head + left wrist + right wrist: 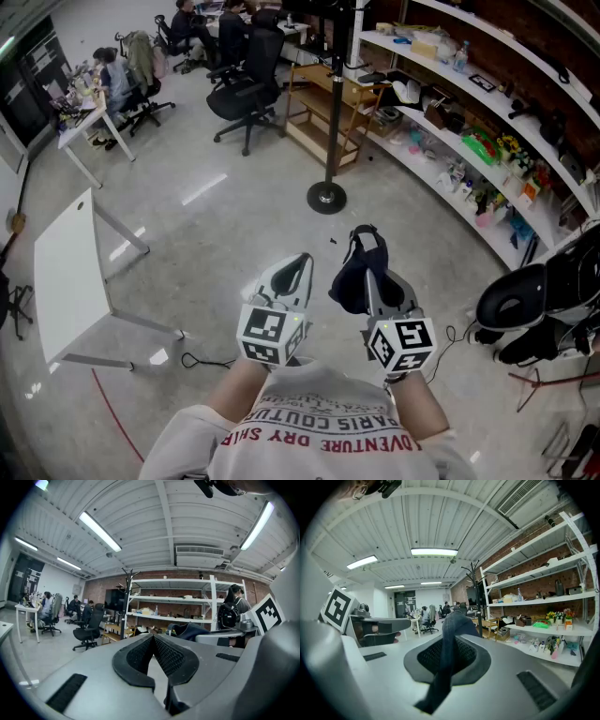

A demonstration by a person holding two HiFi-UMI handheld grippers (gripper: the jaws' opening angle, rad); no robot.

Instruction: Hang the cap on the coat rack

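Note:
In the head view my right gripper [373, 272] is shut on a dark blue cap [349, 281], held low over the floor in front of me. The right gripper view shows the cap's fabric [449, 639] pinched between the black pads of that gripper [447, 654]. Just to its left my left gripper [300, 263] is shut, and its pads meet at the tip with nothing between them [152, 639]. The cap [190, 631] shows beside it. The black coat rack [327, 192] stands on a round base further ahead; its hooked top appears in both gripper views [127, 590] [473, 581].
A white table [66, 272] stands at the left with a cable [202, 361] on the floor near it. Curved white shelves [450, 141] full of goods line the right. A black office chair [246, 94] and a wooden rack [323, 112] sit beyond the coat rack. People sit at far desks.

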